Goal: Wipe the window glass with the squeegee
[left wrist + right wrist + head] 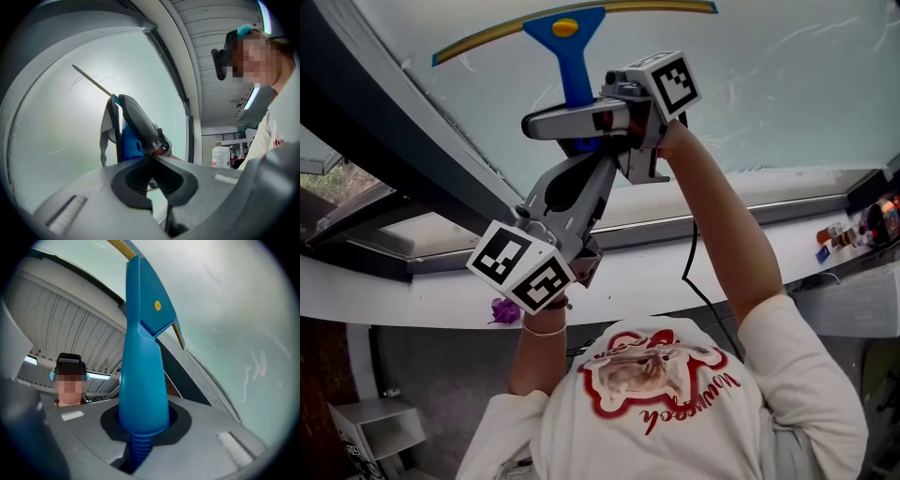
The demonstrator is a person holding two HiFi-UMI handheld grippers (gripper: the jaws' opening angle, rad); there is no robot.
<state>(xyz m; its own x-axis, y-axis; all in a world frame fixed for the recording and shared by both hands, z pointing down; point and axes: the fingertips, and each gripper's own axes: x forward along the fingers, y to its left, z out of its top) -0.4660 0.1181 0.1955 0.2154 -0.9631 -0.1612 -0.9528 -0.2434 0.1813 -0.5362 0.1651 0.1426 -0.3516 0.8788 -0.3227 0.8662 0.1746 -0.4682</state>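
White window sill, small purple object at left, small containers far right.

A wide pane of pale, greenish frosted window glass, streaked with faint white marks, fills the upper head view. A dark metal window frame slants along its left edge. Below the pane runs a white sill, with small colourful containers at its right end. A grey open box stands low on the left. In the left gripper view, a ceiling of white ribbed panels carries a bright strip light.
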